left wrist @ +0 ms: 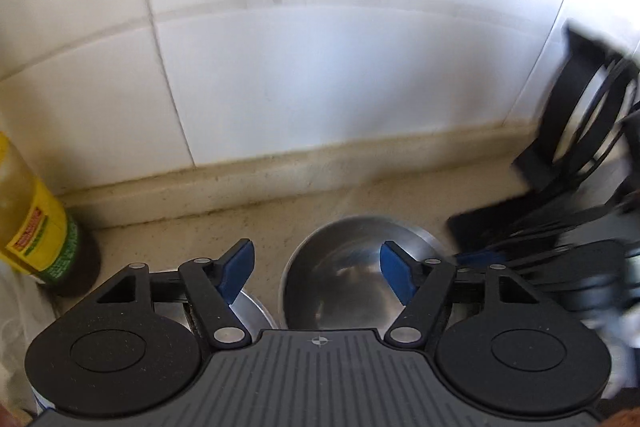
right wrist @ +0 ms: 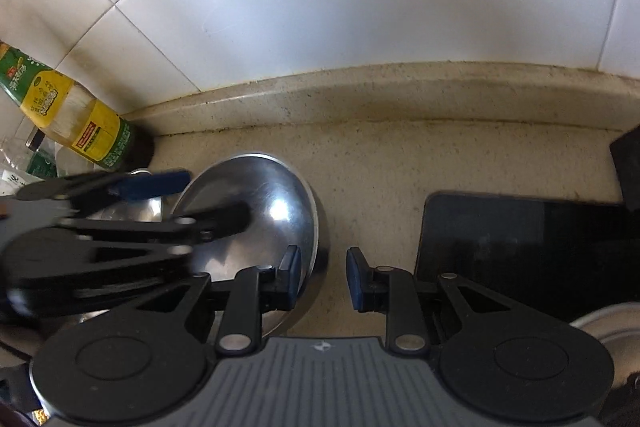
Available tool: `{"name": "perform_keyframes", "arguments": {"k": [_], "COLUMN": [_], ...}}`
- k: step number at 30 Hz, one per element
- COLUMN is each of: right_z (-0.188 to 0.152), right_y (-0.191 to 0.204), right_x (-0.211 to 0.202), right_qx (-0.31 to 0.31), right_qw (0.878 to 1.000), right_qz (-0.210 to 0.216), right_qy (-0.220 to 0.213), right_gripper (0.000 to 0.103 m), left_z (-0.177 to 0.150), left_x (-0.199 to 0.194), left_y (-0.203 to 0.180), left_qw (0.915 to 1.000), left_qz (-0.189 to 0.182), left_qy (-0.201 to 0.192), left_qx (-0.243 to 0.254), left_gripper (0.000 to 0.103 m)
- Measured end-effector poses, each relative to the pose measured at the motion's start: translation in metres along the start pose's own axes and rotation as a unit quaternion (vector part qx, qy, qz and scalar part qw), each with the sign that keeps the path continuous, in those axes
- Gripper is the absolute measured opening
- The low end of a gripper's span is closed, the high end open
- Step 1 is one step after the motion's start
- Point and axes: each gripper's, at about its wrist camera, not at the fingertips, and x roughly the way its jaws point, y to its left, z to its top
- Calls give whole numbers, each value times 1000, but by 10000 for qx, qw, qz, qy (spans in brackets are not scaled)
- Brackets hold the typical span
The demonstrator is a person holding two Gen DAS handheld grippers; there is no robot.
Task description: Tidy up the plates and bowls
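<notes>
A steel bowl (left wrist: 340, 267) sits on the beige counter, below and between the open fingers of my left gripper (left wrist: 318, 271), which is empty. A second steel dish (left wrist: 252, 311) lies just left of it, partly hidden by the gripper. In the right wrist view the same bowl (right wrist: 264, 211) lies left of centre; my right gripper (right wrist: 323, 277) is open and straddles its right rim, one fingertip inside, one outside. The left gripper (right wrist: 172, 195) reaches over the bowl from the left, blurred. Another steel rim (right wrist: 608, 327) shows at the lower right.
A black dish rack (left wrist: 580, 155) holding a white plate stands at the right, with its black tray (right wrist: 520, 247) on the counter. A yellow-labelled oil bottle (left wrist: 36, 227) stands at the left by the white tiled wall (left wrist: 320, 67).
</notes>
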Motion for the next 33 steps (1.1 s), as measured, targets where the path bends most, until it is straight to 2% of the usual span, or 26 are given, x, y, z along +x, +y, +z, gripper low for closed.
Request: {"name": "perform_keyframes", "arguments": {"k": [1, 2, 7, 10, 14, 17, 24, 33], "right_z": [-2, -5, -9, -11, -13, -13, -9, -10], "right_y": [-1, -2, -10, -7, -4, -3, 3, 15], "right_x": [-1, -1, 1, 5, 3, -2, -19, -37], "right_qx": [33, 99, 365, 387, 271, 238, 154, 47], "right_qw": [10000, 9999, 9991, 9990, 9994, 9994, 9992, 9987], "right_qz": [21, 65, 238, 228, 198, 217, 205, 179], "right_qy": [8, 20, -6, -13, -14, -83, -315, -473], "right_gripper": [28, 28, 27, 26, 26, 26, 26, 26], "left_z": [-1, -2, -14, -23, -29, -30, -26, -22], "left_x": [10, 18, 24, 22, 19, 17, -4, -29], "left_y": [-1, -2, -11, -17, -23, -25, -34, -35], "left_qw": [9999, 9997, 9982, 9984, 9991, 9991, 9985, 9981], "left_qz": [-3, -69, -270, -160, 72, 256, 416, 361], "left_qy": [134, 251, 488, 374, 304, 204, -147, -416], "left_qx": [9, 29, 207, 398, 288, 263, 333, 278], "left_gripper": [74, 67, 63, 63, 53, 50, 49, 52]}}
